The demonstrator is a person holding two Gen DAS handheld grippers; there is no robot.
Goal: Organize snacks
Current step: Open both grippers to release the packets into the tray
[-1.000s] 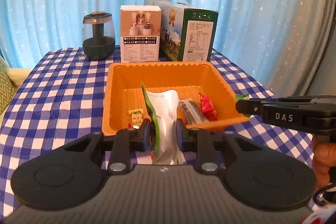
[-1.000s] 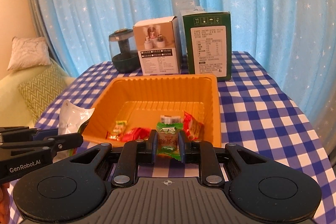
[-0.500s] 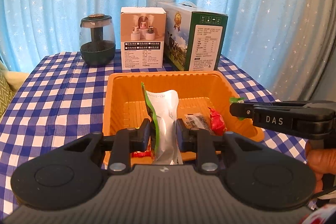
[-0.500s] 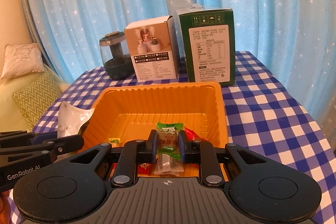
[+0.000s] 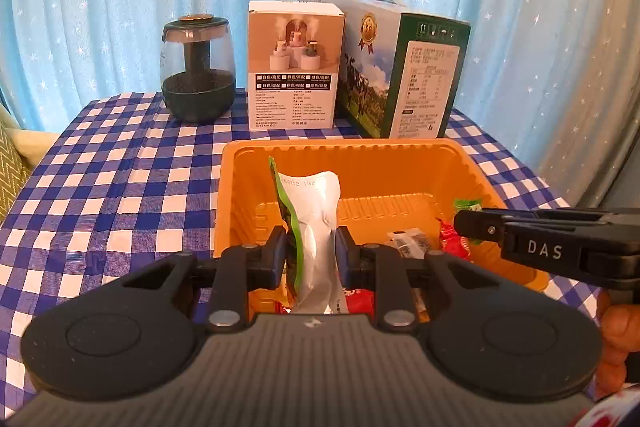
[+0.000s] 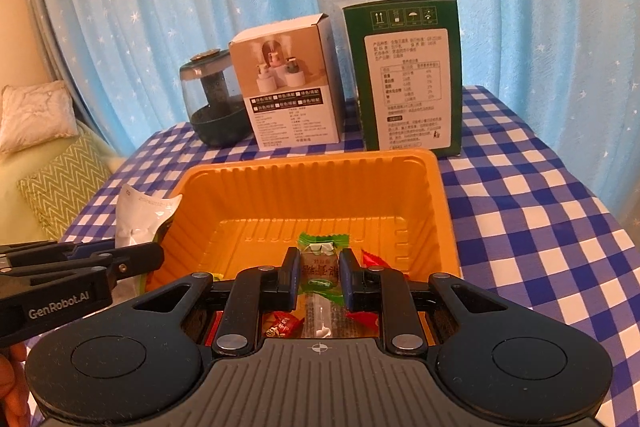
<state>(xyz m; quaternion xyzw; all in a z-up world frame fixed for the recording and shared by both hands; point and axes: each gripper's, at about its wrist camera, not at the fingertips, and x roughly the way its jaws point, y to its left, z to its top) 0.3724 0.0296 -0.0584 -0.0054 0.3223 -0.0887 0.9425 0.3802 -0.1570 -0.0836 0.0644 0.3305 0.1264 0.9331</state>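
An orange tray [image 5: 344, 155] [image 6: 444, 211] sits on the blue checked table. My left gripper [image 5: 311, 255] is shut on a silver pouch with a green edge [image 5: 316, 223], held upright over the tray's near left part. My right gripper [image 6: 319, 273] is shut on a small green-ended snack packet [image 6: 320, 267] above the tray's near edge. Red wrapped snacks [image 6: 282, 323] and other small packets [image 5: 408, 243] lie on the tray floor. The right gripper's fingers [image 5: 520, 231] reach in from the right in the left wrist view. The pouch [image 6: 138, 215] shows at the left in the right wrist view.
Behind the tray stand a dark glass jar [image 5: 197, 67], a white humidifier box [image 5: 295, 65] and a green carton [image 5: 404, 71] [image 6: 404, 75]. Blue starred curtains hang behind. Patterned cushions [image 6: 60, 187] lie off the table's left. A hand [image 5: 618, 339] holds the right gripper.
Both grippers have moved forward over the tray, each still gripping its snack; the tray and the boxes behind it now look closer.
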